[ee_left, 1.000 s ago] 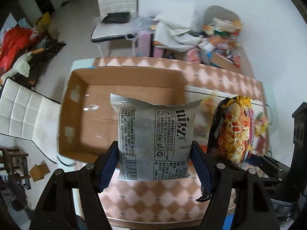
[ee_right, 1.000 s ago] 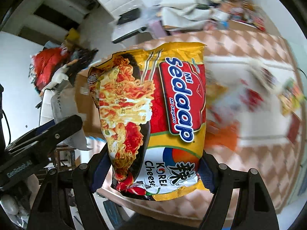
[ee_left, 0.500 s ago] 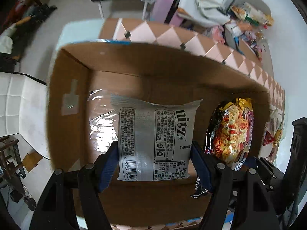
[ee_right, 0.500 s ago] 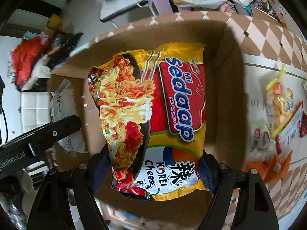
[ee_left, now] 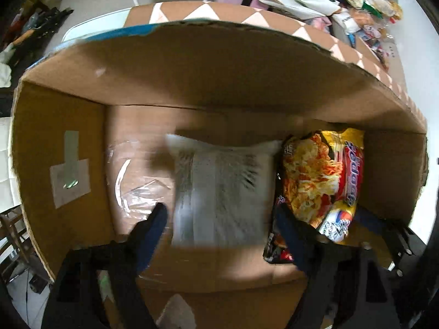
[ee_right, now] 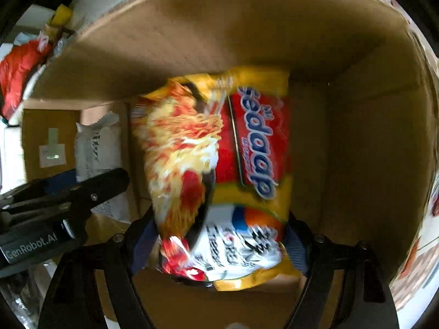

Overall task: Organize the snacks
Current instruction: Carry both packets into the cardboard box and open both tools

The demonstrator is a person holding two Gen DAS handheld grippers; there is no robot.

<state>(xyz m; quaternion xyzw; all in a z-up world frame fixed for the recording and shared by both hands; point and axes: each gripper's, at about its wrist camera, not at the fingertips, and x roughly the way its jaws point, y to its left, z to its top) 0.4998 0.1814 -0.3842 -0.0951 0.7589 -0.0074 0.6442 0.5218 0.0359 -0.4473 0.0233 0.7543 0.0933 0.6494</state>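
Both grippers point down into an open cardboard box (ee_left: pixel 219 82). A grey-white snack packet (ee_left: pixel 222 192) lies blurred between the fingers of my left gripper (ee_left: pixel 219 219). Its jaws are opening, with a gap showing beside the left pad. To its right is the yellow-red instant noodle packet (ee_left: pixel 321 181). In the right wrist view that noodle packet (ee_right: pixel 219 164) sits blurred between the fingers of my right gripper (ee_right: pixel 221 241). These jaws are opening too, and the pads stand just off its edges. The grey packet (ee_right: pixel 96 148) shows at the left inside the box (ee_right: pixel 247 41).
The box stands on a table with a brown-and-white diamond pattern (ee_left: pixel 274 19). A pile of snacks and bags (ee_left: pixel 365 8) lies beyond it at the back right. More snack packets (ee_right: pixel 422 260) lie on the table right of the box. Clear film (ee_left: pixel 137 181) covers part of the box floor.
Both grippers have sunk from above the table down into the box. Their jaws have spread, and both packets, held sharp and firm before, now blur loose between the fingers.
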